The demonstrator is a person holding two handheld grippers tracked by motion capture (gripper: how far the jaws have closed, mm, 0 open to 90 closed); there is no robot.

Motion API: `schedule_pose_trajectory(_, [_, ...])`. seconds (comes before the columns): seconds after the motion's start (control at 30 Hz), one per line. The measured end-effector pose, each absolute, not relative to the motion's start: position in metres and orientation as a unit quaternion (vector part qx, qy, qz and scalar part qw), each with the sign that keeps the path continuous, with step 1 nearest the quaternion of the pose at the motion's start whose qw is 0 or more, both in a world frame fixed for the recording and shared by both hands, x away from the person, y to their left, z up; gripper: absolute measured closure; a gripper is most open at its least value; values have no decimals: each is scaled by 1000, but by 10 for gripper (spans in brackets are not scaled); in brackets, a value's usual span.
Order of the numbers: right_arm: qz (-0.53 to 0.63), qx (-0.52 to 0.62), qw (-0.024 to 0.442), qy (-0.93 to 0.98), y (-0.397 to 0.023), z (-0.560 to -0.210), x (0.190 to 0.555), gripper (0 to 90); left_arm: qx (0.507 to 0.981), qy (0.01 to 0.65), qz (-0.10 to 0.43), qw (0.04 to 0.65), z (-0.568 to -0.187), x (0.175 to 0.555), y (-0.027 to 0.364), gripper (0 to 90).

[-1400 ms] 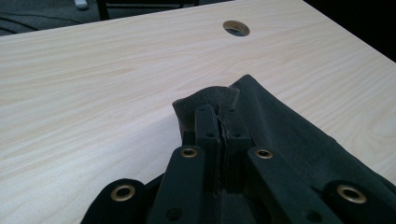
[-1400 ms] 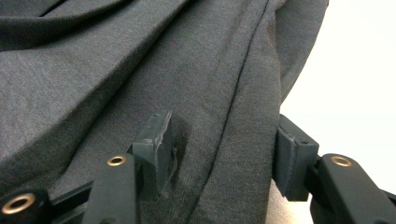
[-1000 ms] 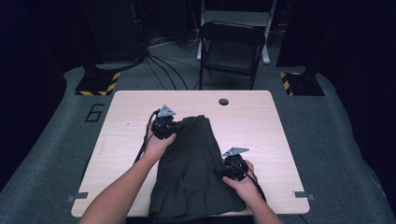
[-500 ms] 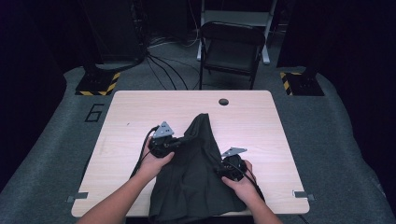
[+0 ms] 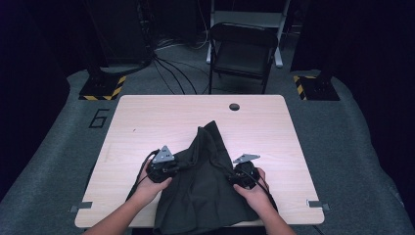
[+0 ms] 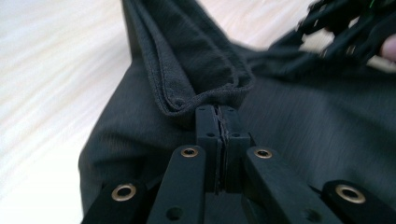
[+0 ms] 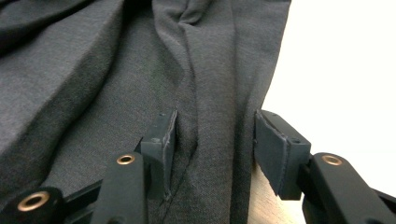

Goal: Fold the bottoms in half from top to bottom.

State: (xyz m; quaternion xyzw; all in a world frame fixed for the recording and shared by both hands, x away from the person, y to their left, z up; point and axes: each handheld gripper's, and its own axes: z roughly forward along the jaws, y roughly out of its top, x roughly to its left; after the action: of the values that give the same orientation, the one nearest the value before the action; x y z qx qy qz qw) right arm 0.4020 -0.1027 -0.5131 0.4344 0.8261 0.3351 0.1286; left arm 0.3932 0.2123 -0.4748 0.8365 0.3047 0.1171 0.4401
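A dark grey cloth (image 5: 203,191) lies on the worktop (image 5: 161,117), low in the middle of the frame. The left claw (image 6: 222,122) is pinched tight on a folded hem of the cloth. The right claw (image 7: 212,147) is half open and has just been closing, with the cloth's edge between its pads, not yet squeezed.

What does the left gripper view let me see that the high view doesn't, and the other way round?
Left gripper view alone: the left tool with its jaws pressed shut on a stitched hem fold of the dark garment.

High view alone: the whole wooden table, a folding chair behind it, and both forearms.

Both: the garment, pale tabletop, the left tool, and the right tool, blurred at the top right of the left gripper view.
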Motion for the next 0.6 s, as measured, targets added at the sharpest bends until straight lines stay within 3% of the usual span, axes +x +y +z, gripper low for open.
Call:
schedule_pose_trajectory(0.33, [340,425,129,829,-106,-514,403,473,851,329,105,395,-506,393,225,885])
schedule_pose_trajectory(0.47, [337,433,110,829,-108,-510,406,446,850,329,105,397,-511,394,226,885])
schedule_pose_trajectory(0.6, [348,424,118,828,-107,-499,408,425,847,327,113,404,-514,393,225,885])
